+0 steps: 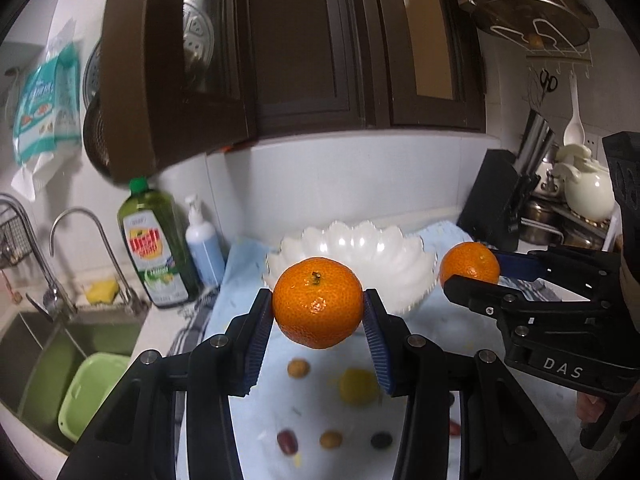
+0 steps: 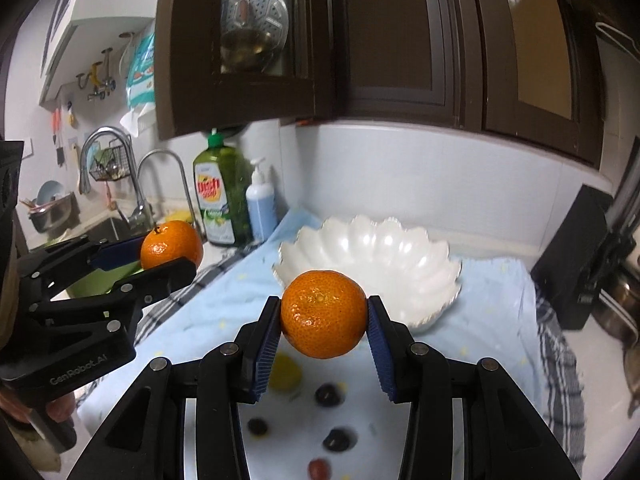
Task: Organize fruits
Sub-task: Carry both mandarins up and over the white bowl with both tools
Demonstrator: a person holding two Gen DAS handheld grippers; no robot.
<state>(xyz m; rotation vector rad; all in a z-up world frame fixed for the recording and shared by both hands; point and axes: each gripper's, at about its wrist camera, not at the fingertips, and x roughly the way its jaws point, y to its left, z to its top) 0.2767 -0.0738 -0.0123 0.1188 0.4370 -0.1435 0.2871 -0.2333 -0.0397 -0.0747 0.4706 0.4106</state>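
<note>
Both grippers hang above a pale blue cloth, each shut on a tangerine. My left gripper (image 1: 318,312) pinches one tangerine (image 1: 318,302) between its blue pads; that same gripper (image 2: 168,258) and fruit (image 2: 172,244) show at the left of the right wrist view. My right gripper (image 2: 324,320) clamps the other tangerine (image 2: 324,314), which also shows at the right of the left wrist view (image 1: 470,264). A white scalloped bowl (image 1: 352,248) (image 2: 372,252) sits empty on the cloth just beyond both fruits. Below the grippers lie a yellow lemon (image 1: 358,386) (image 2: 284,372) and several small dark and brown fruits, blurred.
A green dish-soap bottle (image 1: 154,248) and a blue pump bottle (image 1: 204,246) stand left of the bowl. The sink with a green tub (image 1: 92,394) is at far left. A black knife block (image 1: 496,204) and pots stand right. Dark cabinets hang overhead.
</note>
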